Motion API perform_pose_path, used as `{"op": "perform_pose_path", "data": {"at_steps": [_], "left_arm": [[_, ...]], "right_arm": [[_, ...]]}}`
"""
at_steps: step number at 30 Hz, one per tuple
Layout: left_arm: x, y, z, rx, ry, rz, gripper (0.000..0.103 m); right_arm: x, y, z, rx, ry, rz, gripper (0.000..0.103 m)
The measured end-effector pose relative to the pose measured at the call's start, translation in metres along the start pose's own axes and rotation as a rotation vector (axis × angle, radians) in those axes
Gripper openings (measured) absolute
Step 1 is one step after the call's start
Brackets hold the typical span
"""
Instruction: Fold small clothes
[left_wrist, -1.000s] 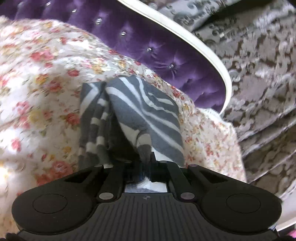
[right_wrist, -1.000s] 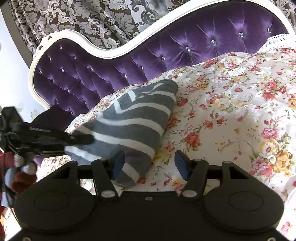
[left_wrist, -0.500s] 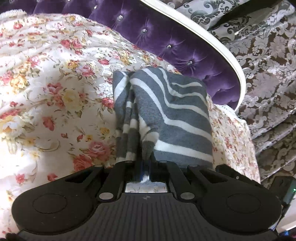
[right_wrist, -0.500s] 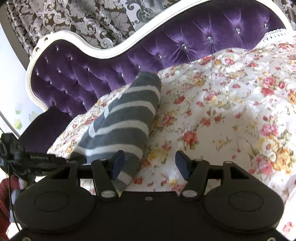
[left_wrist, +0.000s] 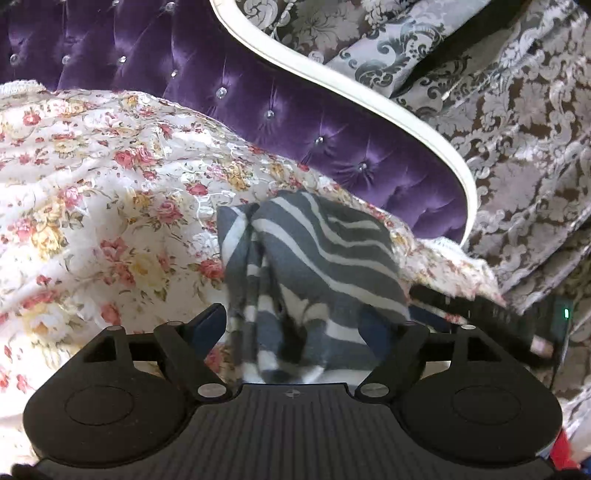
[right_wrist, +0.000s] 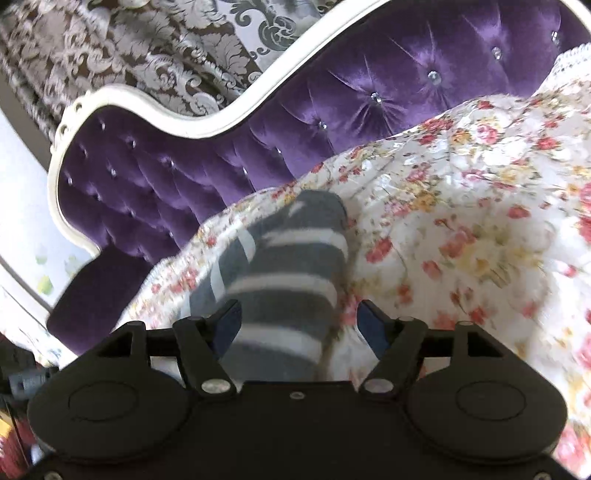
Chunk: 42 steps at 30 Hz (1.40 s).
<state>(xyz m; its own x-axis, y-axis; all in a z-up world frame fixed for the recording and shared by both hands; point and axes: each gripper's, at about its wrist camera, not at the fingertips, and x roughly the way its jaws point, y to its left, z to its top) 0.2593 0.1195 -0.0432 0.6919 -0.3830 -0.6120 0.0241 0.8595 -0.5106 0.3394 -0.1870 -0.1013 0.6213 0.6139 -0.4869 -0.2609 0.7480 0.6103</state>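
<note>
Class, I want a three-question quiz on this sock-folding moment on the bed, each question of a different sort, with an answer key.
1. True or false: the left gripper is clamped shut on the striped sock.
2. Multiple choice: the sock lies on A) a bare wooden floor, B) a flowered bedspread, C) a metal tray.
3. Fill in: behind the bedspread stands a tufted ______ headboard with a white frame.

Key
1. False: its jaws stand apart, with the sock between them.
2. B
3. purple

The right gripper is open too, with the sock reaching in between its fingers.
</note>
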Motion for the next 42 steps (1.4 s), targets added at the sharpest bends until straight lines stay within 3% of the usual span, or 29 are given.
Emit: {"op": "perform_pose_path", "data": {"at_steps": [5,9,15,20,22,23,24,25,33,42], "left_arm": [[0.012,0.017,-0.002,-0.081,0.074,-0.031,0.077],[0.019,0.027,-0.007,-0.133,0.087,-0.046,0.08],[0.03,0.029,-0.005,-0.214,0.117,-0.161,0.083],[0.047,0.014,-0.002,-0.164,0.127,-0.167,0.086],[0.052,0.014,0.0,-0.186,0.146,-0.208,0.08],[0.055,0.016,-0.001,-0.224,0.164,-0.248,0.058],[0.059,0.018,-0.002,-0.269,0.185,-0.278,0.039],[0.06,0.02,-0.004,-0.295,0.191,-0.292,0.035],[0.023,0.003,-0.027,-0.287,0.188,-0.39,0.035],[-0.06,-0.026,-0.105,-0.223,0.229,-0.453,0.039]], "right_arm": [[0.02,-0.013,0.006,0.091,0.033,0.055,0.074],[0.033,-0.021,0.006,0.129,0.049,0.082,0.074],[0.043,-0.02,0.009,0.136,0.048,0.124,0.075],[0.05,-0.016,0.01,0.134,0.046,0.15,0.077],[0.051,-0.015,0.01,0.13,0.047,0.15,0.076],[0.051,-0.013,0.01,0.125,0.052,0.145,0.07],[0.051,-0.012,0.009,0.119,0.063,0.128,0.053],[0.048,-0.009,0.009,0.107,0.065,0.109,0.045],[-0.001,0.028,-0.005,0.044,0.102,0.122,0.044],[-0.074,0.051,-0.073,0.014,0.186,0.151,0.044]]}}
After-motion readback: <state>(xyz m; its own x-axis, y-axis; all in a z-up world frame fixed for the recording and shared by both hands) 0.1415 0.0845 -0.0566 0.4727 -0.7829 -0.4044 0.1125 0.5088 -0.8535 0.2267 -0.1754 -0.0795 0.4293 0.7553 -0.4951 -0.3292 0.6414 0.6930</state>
